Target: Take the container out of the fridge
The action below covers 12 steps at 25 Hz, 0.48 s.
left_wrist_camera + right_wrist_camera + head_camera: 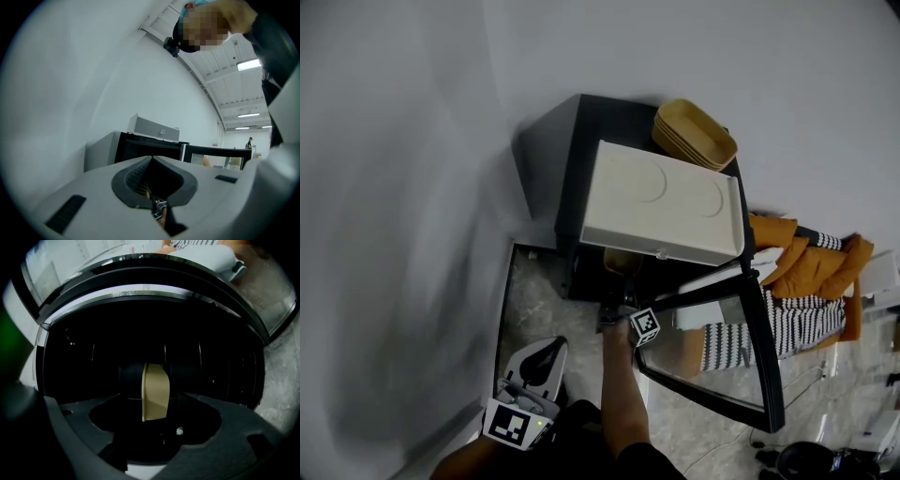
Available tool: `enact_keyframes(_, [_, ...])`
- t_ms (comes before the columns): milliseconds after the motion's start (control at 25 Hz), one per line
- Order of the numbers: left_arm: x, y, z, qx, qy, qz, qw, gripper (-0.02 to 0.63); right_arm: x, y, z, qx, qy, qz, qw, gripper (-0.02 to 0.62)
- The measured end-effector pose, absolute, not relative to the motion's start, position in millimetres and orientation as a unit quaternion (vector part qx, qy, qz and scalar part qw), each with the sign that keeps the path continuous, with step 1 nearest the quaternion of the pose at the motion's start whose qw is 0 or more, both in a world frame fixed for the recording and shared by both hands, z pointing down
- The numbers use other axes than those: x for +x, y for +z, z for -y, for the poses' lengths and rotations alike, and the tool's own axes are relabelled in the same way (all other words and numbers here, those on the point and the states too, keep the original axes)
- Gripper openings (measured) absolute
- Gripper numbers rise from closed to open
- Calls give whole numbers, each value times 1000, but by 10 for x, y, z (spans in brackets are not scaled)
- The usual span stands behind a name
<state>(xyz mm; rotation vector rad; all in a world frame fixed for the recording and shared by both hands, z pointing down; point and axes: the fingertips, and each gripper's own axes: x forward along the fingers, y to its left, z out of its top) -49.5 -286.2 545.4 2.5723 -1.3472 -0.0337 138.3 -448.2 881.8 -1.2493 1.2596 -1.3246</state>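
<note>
A white wall (403, 187) fills the left side. Low down in the head view, the left gripper (546, 354) hangs near the floor (534, 291), well away from the fridge. In the left gripper view its fingers (136, 176) are pressed together at the tips, and nothing is between them. Past them, that view shows the fridge (140, 147) from the side, with a white tray (152, 126) on top.

Next comes the black fridge (581, 131), which stands against the wall. Its top serves as a bench. A white tray (661, 202) lies on it, and a stack of tan bowls (694, 134) sits just behind the tray, by the wall.

A bare arm (623, 394) reaches up to the front of the fridge and holds the right gripper (614, 305) at the open mouth. In the right gripper view the inside of the fridge (93, 357) is very dark. The container (154, 390) is tan and is seen edge-on, inside the fridge. It sits in the gap between the fingers (70, 423) of the right gripper (154, 425). The fingers are apart, and space shows on both sides of the container. From the head view, a bit of the container (623, 261) peeks out under the tray.

To the right, the glass door (764, 347) swings wide open. Past the door lie orange and striped cloths (806, 267).
</note>
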Motion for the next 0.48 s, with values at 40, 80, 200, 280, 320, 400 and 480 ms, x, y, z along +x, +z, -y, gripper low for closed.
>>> enact_keyframes(40, [-505,5476,2870,879,-12,462,119,5,1387,8832,4490,-506,-536,-505,449,296])
enact_keyframes(80, [-514,5492,2877,878,-12,463,120,5,1389,8834,4497,-507,-537,-500,452,296])
enact_keyframes(200, [-546,5504,2899,877,-15,465,119,5,1409,8843,4529,-510,-537,-492,457,296])
enact_keyframes(280, [-581,5513,2917,876,-17,467,118,5,1435,8874,4565,-510,-532,-493,462,296])
enact_keyframes(320, [-601,5521,2926,876,-18,468,118,5,1439,8876,4579,-510,-530,-493,464,295])
enact_keyframes(400, [-649,5521,2953,873,-24,474,116,5,1431,8862,4598,-509,-530,-491,468,295])
enact_keyframes(480, [-703,5494,2984,869,-32,482,108,5,1436,8872,4614,-508,-528,-490,472,257])
